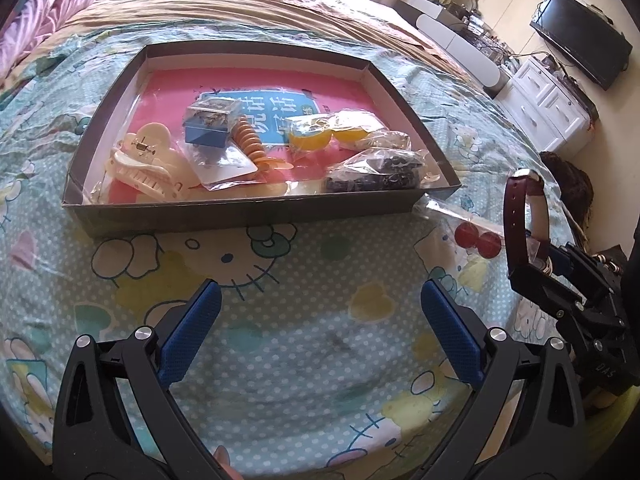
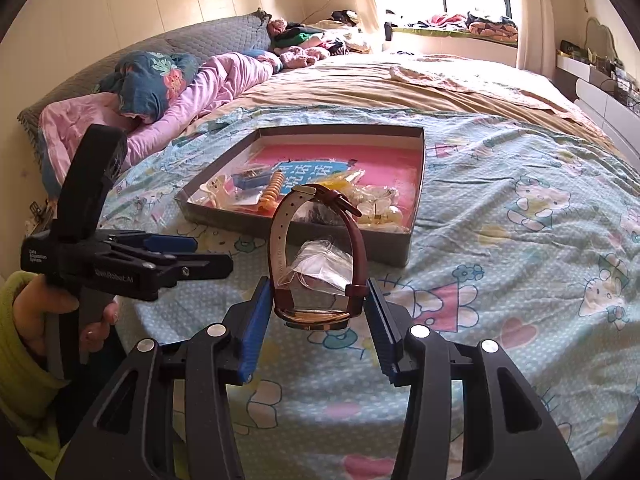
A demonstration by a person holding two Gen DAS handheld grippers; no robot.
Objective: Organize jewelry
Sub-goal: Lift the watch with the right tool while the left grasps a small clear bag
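Between my right gripper's (image 2: 318, 312) blue pads sits a wristwatch (image 2: 316, 256), low in the centre of the right wrist view: its gold-rimmed case lies flat across the gap, both pads pressing on it where the strap meets the case, and the strap arches upward. I am gripping it, lifted clear of the bedspread (image 2: 500, 220).

That Hello Kitty bedspread fills most of both views. On it, at centre frame, rests the shallow cardboard box (image 1: 256, 210) with grey walls and a pink printed floor. Inside it I see a cream claw clip (image 1: 150, 164), a blue jewelry case (image 1: 210, 122) with a clear lid, an orange spiral hair tie (image 1: 250, 140), yellow pieces in a bag (image 1: 310, 136) and dark beads in a bag (image 1: 374, 170). Just outside the box's lower-right corner lies a clear bag with two red balls (image 1: 478, 240).

My left gripper (image 1: 320, 312) hangs with its fingers spread wide, holding nothing, at the bottom of the left wrist view.

What worries me: the hold looks narrow, so a quick tilt could let the smooth case slip and drop short of the box. The tall strap loop could also catch the near wall as I carry it over.

The watch strap is wine-red outside, pale inside, buckled into a closed loop.
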